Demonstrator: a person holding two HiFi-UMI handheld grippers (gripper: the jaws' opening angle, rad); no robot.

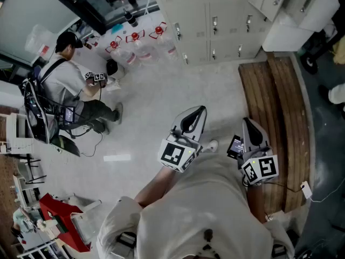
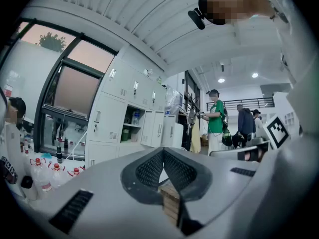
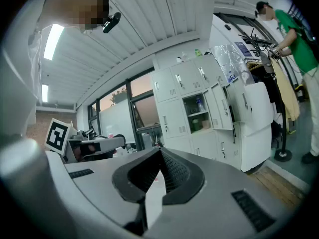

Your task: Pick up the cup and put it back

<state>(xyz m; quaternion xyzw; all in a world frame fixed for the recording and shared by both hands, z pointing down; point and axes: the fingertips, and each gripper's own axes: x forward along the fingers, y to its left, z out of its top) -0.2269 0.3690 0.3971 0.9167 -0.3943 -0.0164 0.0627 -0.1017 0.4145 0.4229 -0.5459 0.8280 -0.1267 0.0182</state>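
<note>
No cup is in sight anywhere near the tongs. The left tongs [image 1: 200, 110] and the right tongs [image 1: 247, 121] are held out side by side, about level. Each pair's jaws are closed together with nothing caught between them.

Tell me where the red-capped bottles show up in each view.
Head view: red-capped bottles top centre, on the floor beside the white lockers.
Left gripper view: red-capped bottles at lower left, left of the white lockers.
Right gripper view: cannot make them out.
Shared landmark: white lockers, in all three.
</note>
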